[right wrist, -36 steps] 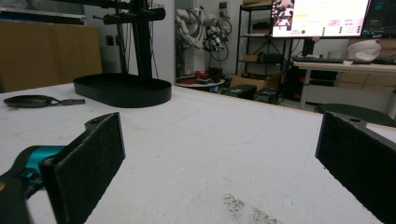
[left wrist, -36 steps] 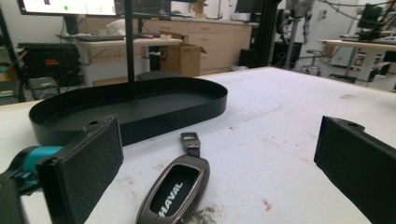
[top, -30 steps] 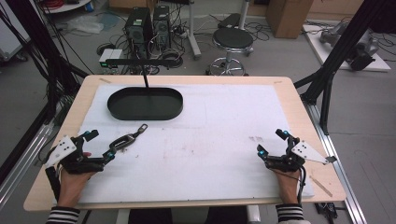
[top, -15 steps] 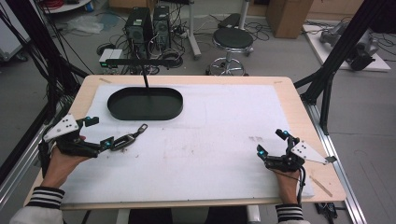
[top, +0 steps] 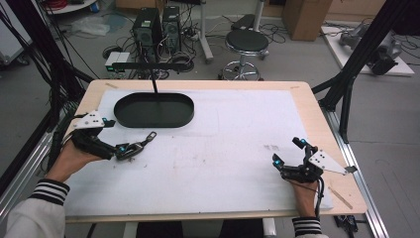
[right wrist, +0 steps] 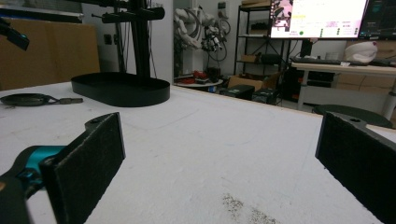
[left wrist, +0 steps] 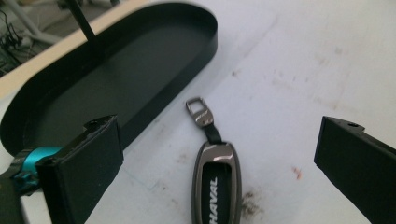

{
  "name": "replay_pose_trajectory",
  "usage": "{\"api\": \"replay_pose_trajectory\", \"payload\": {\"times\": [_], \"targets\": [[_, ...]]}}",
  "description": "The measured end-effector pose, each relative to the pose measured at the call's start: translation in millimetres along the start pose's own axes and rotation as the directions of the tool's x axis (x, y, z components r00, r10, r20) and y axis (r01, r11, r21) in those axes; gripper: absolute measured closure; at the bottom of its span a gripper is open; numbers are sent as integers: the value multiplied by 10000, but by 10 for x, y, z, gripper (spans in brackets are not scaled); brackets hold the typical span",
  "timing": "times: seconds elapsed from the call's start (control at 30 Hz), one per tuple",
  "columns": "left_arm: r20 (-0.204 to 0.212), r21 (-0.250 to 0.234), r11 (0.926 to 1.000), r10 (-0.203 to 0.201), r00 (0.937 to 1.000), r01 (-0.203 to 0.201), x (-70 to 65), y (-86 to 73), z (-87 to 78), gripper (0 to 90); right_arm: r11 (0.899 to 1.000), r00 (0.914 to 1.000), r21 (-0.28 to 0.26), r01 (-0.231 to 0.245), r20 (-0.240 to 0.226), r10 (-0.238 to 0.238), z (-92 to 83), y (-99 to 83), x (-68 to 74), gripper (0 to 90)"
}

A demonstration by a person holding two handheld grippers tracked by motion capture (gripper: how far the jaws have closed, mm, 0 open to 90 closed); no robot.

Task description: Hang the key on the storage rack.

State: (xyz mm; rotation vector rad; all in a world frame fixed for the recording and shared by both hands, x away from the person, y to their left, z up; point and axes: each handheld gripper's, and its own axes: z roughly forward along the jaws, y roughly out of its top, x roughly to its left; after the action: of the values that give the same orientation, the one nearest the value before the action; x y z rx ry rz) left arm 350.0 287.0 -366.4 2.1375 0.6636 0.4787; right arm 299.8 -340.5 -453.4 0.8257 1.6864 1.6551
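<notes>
Key fob [left wrist: 216,184] sits between the spread jaws of the left gripper [top: 130,149], which since a second ago has swung toward the table's left edge and now points along the fob, gripping nothing; black tray [left wrist: 116,74] lies just ahead-left. A grasp looks imminent. Right gripper [top: 288,157] stays wide open, empty, well apart.

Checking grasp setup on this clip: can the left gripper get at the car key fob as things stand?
Probably yes. The left gripper is open, with the key fob lying flat between its fingers; the black tray sits off to one side, not between them.
</notes>
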Motion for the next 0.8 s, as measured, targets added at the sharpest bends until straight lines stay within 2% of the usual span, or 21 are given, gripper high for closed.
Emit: {"api": "replay_pose_trajectory", "payload": {"times": [0.07, 0.2, 0.23, 0.3, 0.33, 0.4, 0.5, 0.63, 0.67, 0.7, 0.8], "targets": [[-189, 602, 9975, 385, 9991, -373, -14, 29, 56, 17, 10000, 10000, -35, -85, -3, 85, 1, -1, 1, 3], [94, 1515, 9862, 664, 9977, -671, -16, 67, 169, 18, 10000, 10000, -33, -93, -8, 93, 1, -1, 1, 3], [108, 1538, 9861, 626, 9980, -635, -18, 70, 191, 18, 10000, 10000, -33, -95, -8, 95, 0, -1, 0, 3], [225, 1839, 9804, 678, 9974, -708, -3, 81, 229, 18, 9999, 9999, -36, -104, -10, 104, 1, -1, 1, 3], [377, 2089, 9760, 546, 9978, -613, 18, 90, 265, 18, 9999, 10000, -34, -95, -3, 95, 0, -1, 0, 3], [448, 2230, 9731, 485, 9978, -573, 35, 91, 280, 18, 10000, 10000, -29, -83, -4, 83, 0, -1, -1, 3], [549, 2741, 9603, 382, 9978, -518, 92, 98, 311, 18, 9999, 9999, -41, -131, -22, 131, 0, -1, 0, 3], [616, 3100, 9495, 309, 9976, -486, 108, 106, 359, 18, 9999, 9999, -37, -128, -30, 128, -1, -1, -1, 3], [715, 3289, 9426, 357, 9968, -573, 108, 109, 378, 18, 9999, 9999, -31, -129, -31, 129, -1, -1, -2, 3], [754, 3449, 9360, 479, 9960, -711, 106, 111, 394, 70, 9999, 9999, -34, -137, -35, 137, -1, -1, 0, 3], [930, 3739, 9238, 506, 9944, -820, 86, 110, 452, 99, 9999, 9999, -40, -112, -17, 112, 0, -2, -2, 3]]}}
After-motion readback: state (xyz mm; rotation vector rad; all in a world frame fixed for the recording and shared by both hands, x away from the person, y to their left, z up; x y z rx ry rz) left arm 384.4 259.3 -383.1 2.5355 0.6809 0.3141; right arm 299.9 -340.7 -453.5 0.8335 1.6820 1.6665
